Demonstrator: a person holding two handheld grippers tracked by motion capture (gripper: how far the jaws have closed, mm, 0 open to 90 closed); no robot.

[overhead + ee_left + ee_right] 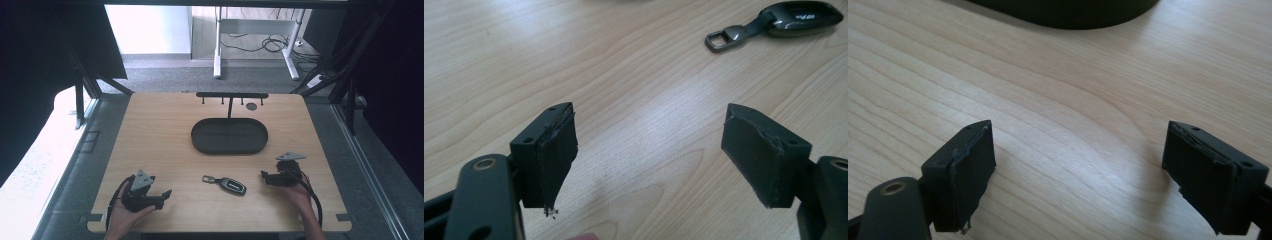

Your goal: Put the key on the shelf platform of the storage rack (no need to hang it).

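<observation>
- Both tongs, left (pixel 165 194) and right (pixel 263 175), stand wide and hold nothing.
- Between them the car key (pixel 226 183) lies flat on the worktop (pixel 160 135), untouched.
- Farther back the black tray (pixel 229 136) with its hook stand (pixel 231 95) is empty; I judge all the work is left.

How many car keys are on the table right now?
1. The car key lies flat on the table, between the left gripper and right gripper, near the oval tray.

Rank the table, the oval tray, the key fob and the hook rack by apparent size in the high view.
1. table
2. oval tray
3. hook rack
4. key fob
</observation>
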